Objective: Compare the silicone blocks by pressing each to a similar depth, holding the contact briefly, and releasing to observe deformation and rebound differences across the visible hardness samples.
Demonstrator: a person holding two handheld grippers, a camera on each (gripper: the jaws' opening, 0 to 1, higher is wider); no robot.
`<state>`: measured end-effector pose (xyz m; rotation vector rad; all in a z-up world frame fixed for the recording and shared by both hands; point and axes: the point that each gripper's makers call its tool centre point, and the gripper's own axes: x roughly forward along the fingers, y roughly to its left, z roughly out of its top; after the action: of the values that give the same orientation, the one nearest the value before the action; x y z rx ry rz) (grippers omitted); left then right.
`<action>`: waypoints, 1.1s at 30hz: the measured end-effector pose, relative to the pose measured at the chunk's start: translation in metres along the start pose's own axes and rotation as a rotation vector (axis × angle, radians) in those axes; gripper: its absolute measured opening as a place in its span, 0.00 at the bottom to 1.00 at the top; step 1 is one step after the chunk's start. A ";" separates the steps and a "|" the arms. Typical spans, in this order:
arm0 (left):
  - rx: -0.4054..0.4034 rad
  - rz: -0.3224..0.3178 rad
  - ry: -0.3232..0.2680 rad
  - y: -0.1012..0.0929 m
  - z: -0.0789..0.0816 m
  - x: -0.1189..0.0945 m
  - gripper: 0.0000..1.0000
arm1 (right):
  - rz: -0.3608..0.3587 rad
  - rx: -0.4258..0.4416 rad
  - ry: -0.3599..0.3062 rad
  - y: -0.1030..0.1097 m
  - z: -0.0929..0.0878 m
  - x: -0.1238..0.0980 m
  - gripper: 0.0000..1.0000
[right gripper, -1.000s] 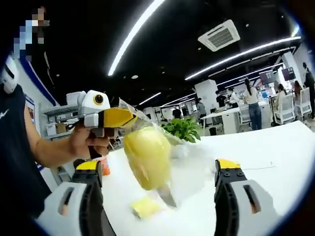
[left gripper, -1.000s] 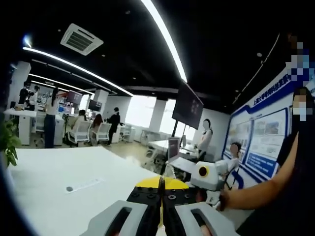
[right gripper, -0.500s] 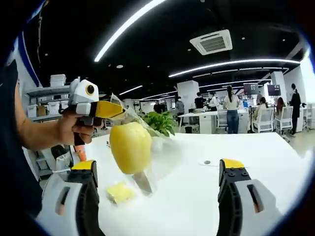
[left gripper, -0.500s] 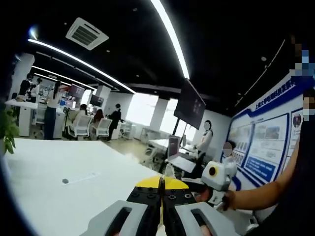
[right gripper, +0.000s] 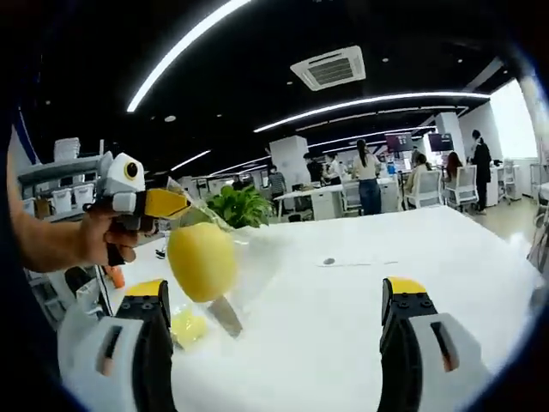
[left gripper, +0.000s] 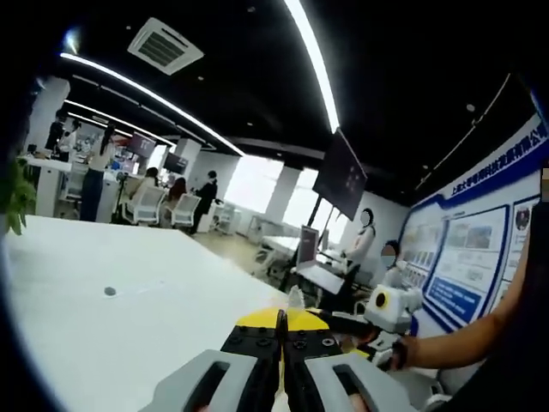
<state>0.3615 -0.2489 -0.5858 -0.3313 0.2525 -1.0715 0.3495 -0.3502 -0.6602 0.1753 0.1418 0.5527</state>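
One white table (right gripper: 412,257), long, running far toward an office area with several people and chairs.
One potted green plant (right gripper: 240,206) at the table's far left edge.
One clear plastic bag (right gripper: 249,257), hanging above the table and pinched at its top edge by the left gripper (right gripper: 184,203), jaws closed on the film (a hand (right gripper: 107,243) holds that gripper).
One yellow block (right gripper: 202,260), rounded, inside the bag; one smaller yellow piece (right gripper: 189,326) lower in the bag, near the table.
One right gripper (right gripper: 274,300), jaws wide apart, holding nothing, the bag just left of centre between them.
One small dark dot (right gripper: 329,261) on the tabletop.
Change: the bag sits further left in the right gripper view than half a second ago; the left gripper's jaws remain together.
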 end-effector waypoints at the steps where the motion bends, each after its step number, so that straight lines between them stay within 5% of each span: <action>1: -0.004 0.003 0.004 0.001 -0.003 0.001 0.00 | -0.028 -0.014 0.000 -0.004 -0.004 -0.002 0.96; 9: -0.105 0.030 -0.007 0.015 -0.024 0.002 0.00 | -0.048 -0.032 0.073 -0.004 -0.040 -0.011 0.96; 25: -0.177 0.087 0.038 0.035 -0.077 0.001 0.00 | -0.013 -0.129 0.133 0.008 -0.060 -0.013 0.96; 28: -0.281 0.088 0.012 0.040 -0.084 0.002 0.00 | -0.014 -0.122 0.141 0.008 -0.063 -0.013 0.96; 33: -0.331 0.115 0.004 0.053 -0.097 -0.001 0.00 | -0.015 -0.127 0.143 0.009 -0.065 -0.014 0.96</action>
<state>0.3695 -0.2389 -0.6955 -0.6043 0.4490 -0.9154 0.3217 -0.3423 -0.7202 0.0112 0.2464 0.5574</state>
